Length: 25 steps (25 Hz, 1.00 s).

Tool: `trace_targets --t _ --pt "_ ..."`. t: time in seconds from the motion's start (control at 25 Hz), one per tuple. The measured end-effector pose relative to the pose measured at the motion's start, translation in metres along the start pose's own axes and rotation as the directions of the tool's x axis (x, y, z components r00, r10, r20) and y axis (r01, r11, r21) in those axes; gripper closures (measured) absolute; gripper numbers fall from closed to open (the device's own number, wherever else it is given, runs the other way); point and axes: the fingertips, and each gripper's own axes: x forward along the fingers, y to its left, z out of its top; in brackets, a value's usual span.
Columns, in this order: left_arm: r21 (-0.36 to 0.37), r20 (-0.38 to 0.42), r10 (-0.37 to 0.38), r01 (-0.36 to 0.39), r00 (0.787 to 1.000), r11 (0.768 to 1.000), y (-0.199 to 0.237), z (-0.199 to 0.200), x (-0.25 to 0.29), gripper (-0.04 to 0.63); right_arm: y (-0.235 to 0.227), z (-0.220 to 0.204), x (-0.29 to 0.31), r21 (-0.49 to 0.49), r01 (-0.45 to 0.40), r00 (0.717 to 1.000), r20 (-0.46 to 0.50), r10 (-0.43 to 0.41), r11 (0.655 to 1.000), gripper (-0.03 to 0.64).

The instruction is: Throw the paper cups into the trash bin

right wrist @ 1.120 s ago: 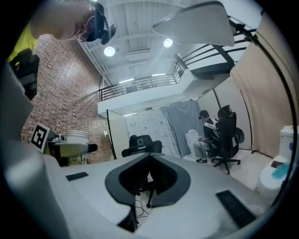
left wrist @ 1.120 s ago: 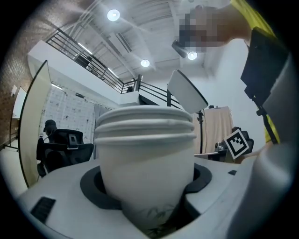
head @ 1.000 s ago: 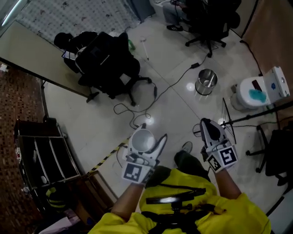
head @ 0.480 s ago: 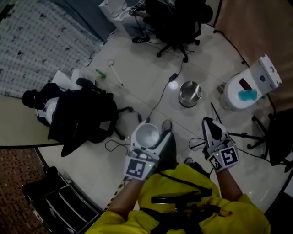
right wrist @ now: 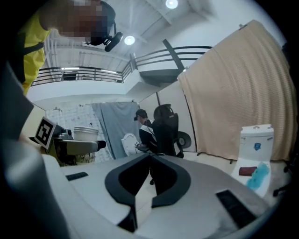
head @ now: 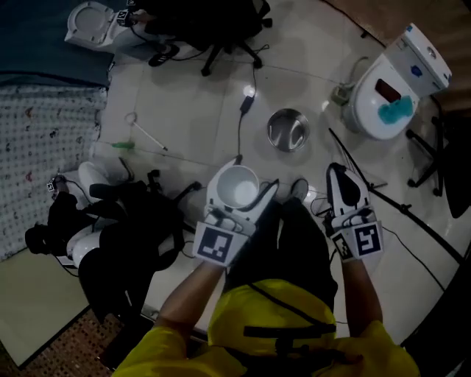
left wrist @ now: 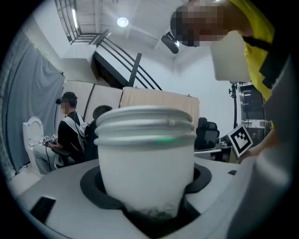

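Observation:
A white paper cup (head: 238, 185) stands upright between the jaws of my left gripper (head: 239, 193), which is shut on it. In the left gripper view the cup (left wrist: 147, 156) fills the middle, wedged in the dark pads. My right gripper (head: 344, 190) is shut and empty, its jaws meeting at a seam (right wrist: 148, 172). A round metal trash bin (head: 288, 129) stands open on the floor just beyond both grippers. The cup in the left gripper also shows far left in the right gripper view (right wrist: 85, 133).
A white toilet (head: 388, 88) with something teal in it stands at the upper right. A dark office chair (head: 121, 235) sits left, another (head: 213, 22) at the top. Cables (head: 243, 125) run across the pale floor. A tripod leg (head: 412, 213) crosses at right.
The view has swung left and forward: the trash bin now lies closer, straight ahead of the grippers. The left gripper still holds the cup; the right gripper stays shut.

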Motion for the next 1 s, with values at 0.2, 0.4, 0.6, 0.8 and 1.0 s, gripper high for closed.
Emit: trace_targets --t 0.2,0.4,0.6,0.8,1.0 --pt "-0.039 -0.114 -0.05 0.046 0.992 0.998 0.025 -0.119 0.086 0.25 -0.069 -0.088 0.052 0.054 0.072 0.996 -0.053 -0.069 0.996 0.607" --pt "-0.095 -0.303 -0.083 0.057 0.949 0.994 0.053 -0.309 0.173 0.25 -0.13 -0.203 0.088 0.118 0.137 0.983 -0.142 -0.12 0.984 0.607" --pt "-0.094 -0.472 -0.088 0.049 0.877 0.994 0.068 -0.492 0.241 0.25 -0.156 -0.303 0.109 0.132 0.152 0.957 -0.268 -0.113 0.979 0.607" --pt "0.0 -0.646 -0.034 0.045 0.762 0.999 0.087 -0.59 0.265 0.238 -0.174 -0.349 0.127 0.135 0.174 0.934 -0.336 -0.12 0.975 0.608" --pt "0.064 -0.774 0.018 0.05 0.633 0.997 0.094 -0.645 0.256 0.227 -0.189 -0.362 0.141 0.114 0.164 0.927 -0.358 -0.114 0.98 0.608"
